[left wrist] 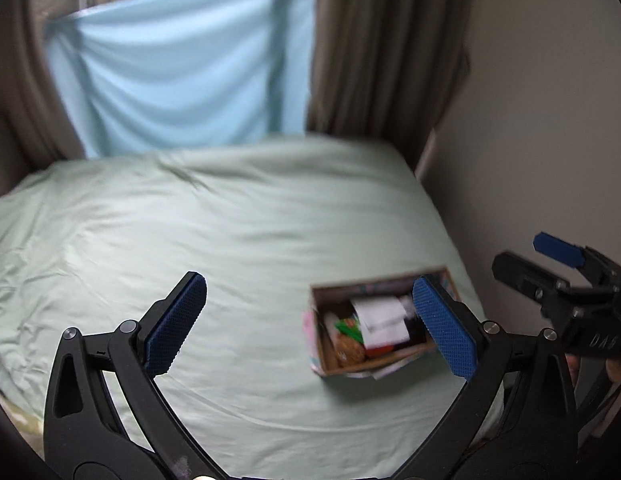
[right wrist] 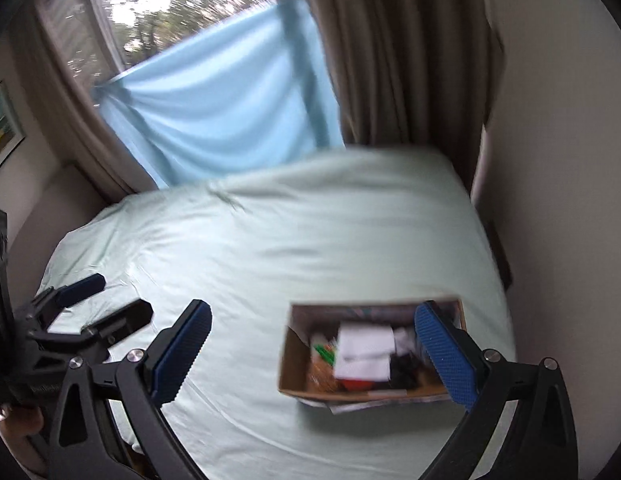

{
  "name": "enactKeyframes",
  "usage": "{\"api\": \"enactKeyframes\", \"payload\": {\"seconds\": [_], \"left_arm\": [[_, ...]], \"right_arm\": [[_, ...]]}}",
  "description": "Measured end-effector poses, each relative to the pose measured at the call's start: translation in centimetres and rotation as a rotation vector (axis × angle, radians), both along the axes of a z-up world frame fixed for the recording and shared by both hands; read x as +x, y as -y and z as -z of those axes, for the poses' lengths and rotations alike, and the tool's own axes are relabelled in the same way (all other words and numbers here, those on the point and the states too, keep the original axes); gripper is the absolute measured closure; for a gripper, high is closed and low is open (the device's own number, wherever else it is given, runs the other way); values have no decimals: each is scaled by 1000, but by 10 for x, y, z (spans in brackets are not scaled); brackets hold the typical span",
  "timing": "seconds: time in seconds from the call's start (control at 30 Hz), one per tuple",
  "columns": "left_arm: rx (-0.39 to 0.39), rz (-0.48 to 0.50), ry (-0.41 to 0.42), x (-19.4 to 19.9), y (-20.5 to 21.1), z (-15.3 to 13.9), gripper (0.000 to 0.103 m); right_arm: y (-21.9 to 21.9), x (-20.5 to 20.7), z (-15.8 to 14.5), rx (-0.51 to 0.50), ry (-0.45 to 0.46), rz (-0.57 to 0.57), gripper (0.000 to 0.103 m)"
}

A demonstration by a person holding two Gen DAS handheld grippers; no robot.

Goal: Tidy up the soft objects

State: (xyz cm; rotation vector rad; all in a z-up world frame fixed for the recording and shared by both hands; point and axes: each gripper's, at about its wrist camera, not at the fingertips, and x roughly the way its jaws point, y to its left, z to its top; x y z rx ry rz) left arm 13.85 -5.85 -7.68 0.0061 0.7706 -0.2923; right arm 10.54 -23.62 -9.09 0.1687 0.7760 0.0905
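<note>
An open cardboard box [left wrist: 322,348] sits on the pale green bed sheet [left wrist: 230,232] near the bed's right edge; it also shows in the right wrist view [right wrist: 294,364]. It holds several soft items, among them a white piece [left wrist: 380,314], something green and something brown. My left gripper [left wrist: 310,324] is open and empty above the sheet, its right finger over the box. My right gripper [right wrist: 312,354] is open and empty above the box. Each gripper shows in the other's view, the right one [left wrist: 550,264] and the left one [right wrist: 106,296].
A light blue cloth [left wrist: 182,72] hangs over the window behind the bed, with brown curtains [left wrist: 374,52] beside it. A wall [left wrist: 542,120] runs close along the bed's right side. A framed picture [right wrist: 2,128] hangs at left.
</note>
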Motion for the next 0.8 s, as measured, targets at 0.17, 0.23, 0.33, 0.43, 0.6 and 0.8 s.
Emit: {"api": "enactKeyframes", "payload": {"seconds": [0.17,0.23,0.33,0.43,0.6,0.8], "left_arm": [[12,-92,167,-30,-45,-48,0],[1,-115,218,-42,-59,-56,0],[-14,-139,238,-50,-76,-61,0],[-10,-147,251,-52,-87,-62,0],[6,-138,281,-57,-96,-61,0],[1,-128,306,-63,-98,-58,0]], "right_arm": [[-40,-14,-47,-64,129,-8,2],[-51,-19,-57,-91,161,6,2],[-62,-23,-64,-103,186,17,2],[-69,-28,-66,-98,201,19,2],[-76,-38,-67,-104,226,42,2],[-79,-48,-71,-121,256,76,2]]}}
